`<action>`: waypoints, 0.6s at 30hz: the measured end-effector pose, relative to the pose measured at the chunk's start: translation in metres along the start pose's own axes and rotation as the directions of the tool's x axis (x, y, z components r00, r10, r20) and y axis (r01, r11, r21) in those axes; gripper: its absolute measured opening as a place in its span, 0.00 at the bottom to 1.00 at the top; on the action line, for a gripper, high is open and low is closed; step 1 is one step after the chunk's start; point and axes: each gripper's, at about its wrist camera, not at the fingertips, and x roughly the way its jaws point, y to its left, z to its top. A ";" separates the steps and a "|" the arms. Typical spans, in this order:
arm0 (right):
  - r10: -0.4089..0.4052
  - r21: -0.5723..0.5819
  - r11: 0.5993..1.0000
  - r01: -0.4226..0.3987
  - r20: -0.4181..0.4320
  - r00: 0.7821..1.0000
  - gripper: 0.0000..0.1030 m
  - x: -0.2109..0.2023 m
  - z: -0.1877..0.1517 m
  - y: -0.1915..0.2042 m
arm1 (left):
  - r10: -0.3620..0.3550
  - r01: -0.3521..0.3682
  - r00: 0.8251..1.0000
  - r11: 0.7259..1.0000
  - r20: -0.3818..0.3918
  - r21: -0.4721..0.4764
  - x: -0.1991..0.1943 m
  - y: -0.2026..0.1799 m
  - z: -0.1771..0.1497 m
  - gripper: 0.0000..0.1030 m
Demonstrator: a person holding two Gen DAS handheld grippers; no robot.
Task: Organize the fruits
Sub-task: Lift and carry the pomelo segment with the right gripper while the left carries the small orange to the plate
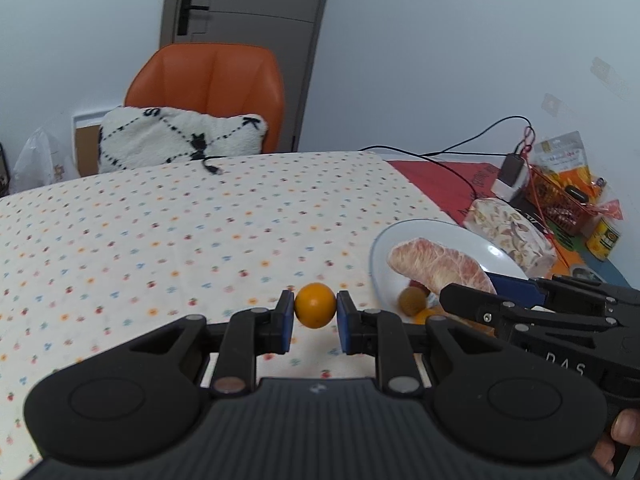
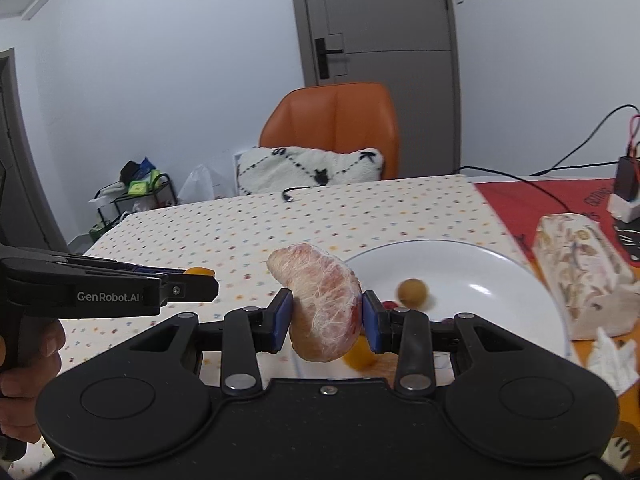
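My left gripper (image 1: 315, 316) is shut on a small round orange fruit (image 1: 315, 305), held above the dotted tablecloth (image 1: 180, 240) left of the white plate (image 1: 472, 240). My right gripper (image 2: 326, 320) is shut on a peeled pink pomelo segment (image 2: 324, 300) at the plate's (image 2: 480, 264) near-left rim. A brown round fruit (image 2: 412, 292), a red piece (image 2: 388, 304) and an orange fruit (image 2: 358, 356) lie in the plate. In the right wrist view the left gripper (image 2: 198, 274) with its orange fruit (image 2: 198, 271) is at the left. In the left wrist view the right gripper (image 1: 472, 286) holds the pomelo (image 1: 436, 266) over the plate.
A floral tissue pack (image 2: 580, 264) lies right of the plate. Behind it are a red cloth (image 1: 452, 184), a charger with black cables (image 1: 512, 176), a snack basket (image 1: 560, 196) and a can (image 1: 604, 234). An orange chair (image 1: 208, 84) with a white cushion (image 1: 180, 140) stands beyond the table's far edge.
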 end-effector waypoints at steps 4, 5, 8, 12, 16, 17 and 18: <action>-0.024 0.016 1.000 0.024 0.007 1.000 0.35 -0.005 -0.001 -0.014 | -0.014 0.014 1.000 1.000 0.002 0.019 0.005 -0.013 0.003 0.20; -0.029 0.018 0.999 0.029 0.009 1.000 0.35 -0.007 -0.002 -0.017 | -0.017 0.017 1.000 1.000 0.002 0.023 0.005 -0.016 0.003 0.20; -0.045 0.026 0.999 0.045 0.016 0.999 0.35 -0.011 -0.002 -0.027 | -0.025 0.025 1.000 0.999 0.002 0.032 0.010 -0.025 0.005 0.20; -0.068 0.041 0.997 0.067 0.026 0.997 0.35 -0.016 -0.002 -0.041 | -0.036 0.036 0.999 0.998 0.002 0.044 0.013 -0.036 0.007 0.20; -0.091 0.057 0.994 0.089 0.030 0.995 0.35 -0.020 -0.003 -0.056 | -0.043 0.043 0.999 0.997 0.002 0.060 0.016 -0.048 0.008 0.20; -0.096 0.061 0.994 0.094 0.031 0.995 0.35 -0.021 -0.003 -0.060 | -0.045 0.045 0.999 0.997 0.001 0.063 0.017 -0.051 0.009 0.20; -0.100 0.064 0.993 0.098 0.033 0.994 0.35 -0.022 -0.002 -0.063 | -0.047 0.047 0.999 0.997 0.000 0.065 0.018 -0.053 0.009 0.20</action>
